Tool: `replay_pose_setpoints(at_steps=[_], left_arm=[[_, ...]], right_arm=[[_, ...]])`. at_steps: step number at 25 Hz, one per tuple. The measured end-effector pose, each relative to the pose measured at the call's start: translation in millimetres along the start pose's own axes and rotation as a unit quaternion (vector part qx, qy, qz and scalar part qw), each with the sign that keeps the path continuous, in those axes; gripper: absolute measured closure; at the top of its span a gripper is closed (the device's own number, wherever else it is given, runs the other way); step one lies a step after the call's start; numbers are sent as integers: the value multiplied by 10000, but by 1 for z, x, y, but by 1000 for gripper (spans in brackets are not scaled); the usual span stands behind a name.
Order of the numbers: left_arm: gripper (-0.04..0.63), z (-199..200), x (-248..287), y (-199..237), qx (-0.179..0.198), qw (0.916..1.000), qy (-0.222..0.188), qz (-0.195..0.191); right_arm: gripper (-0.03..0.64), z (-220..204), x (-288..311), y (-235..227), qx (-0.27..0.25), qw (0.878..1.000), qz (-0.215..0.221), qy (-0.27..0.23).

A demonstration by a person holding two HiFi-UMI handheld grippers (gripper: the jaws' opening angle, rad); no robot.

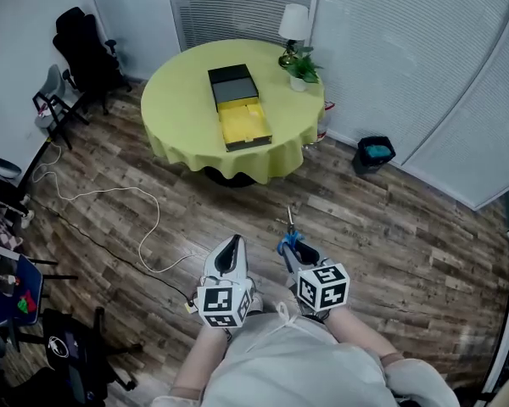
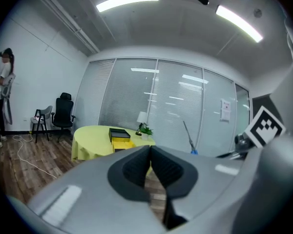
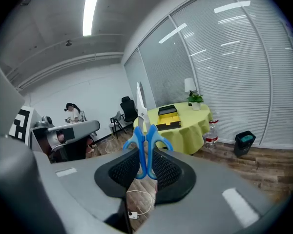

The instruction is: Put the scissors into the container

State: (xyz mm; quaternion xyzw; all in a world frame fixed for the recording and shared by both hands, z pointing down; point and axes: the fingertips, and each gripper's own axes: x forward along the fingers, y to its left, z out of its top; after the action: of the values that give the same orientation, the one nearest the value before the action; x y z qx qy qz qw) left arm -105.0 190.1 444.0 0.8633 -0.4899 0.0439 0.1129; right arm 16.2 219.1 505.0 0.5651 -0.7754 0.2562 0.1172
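My right gripper point(image 3: 145, 165) is shut on the blue handles of the scissors point(image 3: 142, 139), whose closed blades point up and forward. In the head view the scissors point(image 1: 290, 234) stick out ahead of the right gripper point(image 1: 299, 257) above the wooden floor. The left gripper point(image 1: 230, 257) hangs beside it, shut with nothing between its pads point(image 2: 150, 169). The container point(image 1: 239, 107), a black box with a yellow open tray, lies on the round yellow-clothed table point(image 1: 178, 100) well ahead of both grippers. It also shows far off as the container point(image 3: 168, 116) in the right gripper view and the container point(image 2: 119, 136) in the left gripper view.
A white lamp point(image 1: 293, 29) and a small potted plant point(image 1: 303, 69) stand at the table's far right. A black bin point(image 1: 376, 152) sits by the blinds at right. A white cable point(image 1: 110, 219) loops over the floor at left, near office chairs point(image 1: 85, 53). A person point(image 2: 1, 97) stands far left.
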Motion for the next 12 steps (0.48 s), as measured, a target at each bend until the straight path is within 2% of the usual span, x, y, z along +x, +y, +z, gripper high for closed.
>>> replay_pose_setpoints(at_steps=[4, 12], left_arm=[[589, 5, 13, 38, -61, 10000, 16, 42], [589, 10, 48, 80, -83, 9998, 4, 200]], right_arm=[[531, 13, 32, 9, 105, 9999, -47, 18], [529, 30, 84, 0, 108, 9997, -17, 207]])
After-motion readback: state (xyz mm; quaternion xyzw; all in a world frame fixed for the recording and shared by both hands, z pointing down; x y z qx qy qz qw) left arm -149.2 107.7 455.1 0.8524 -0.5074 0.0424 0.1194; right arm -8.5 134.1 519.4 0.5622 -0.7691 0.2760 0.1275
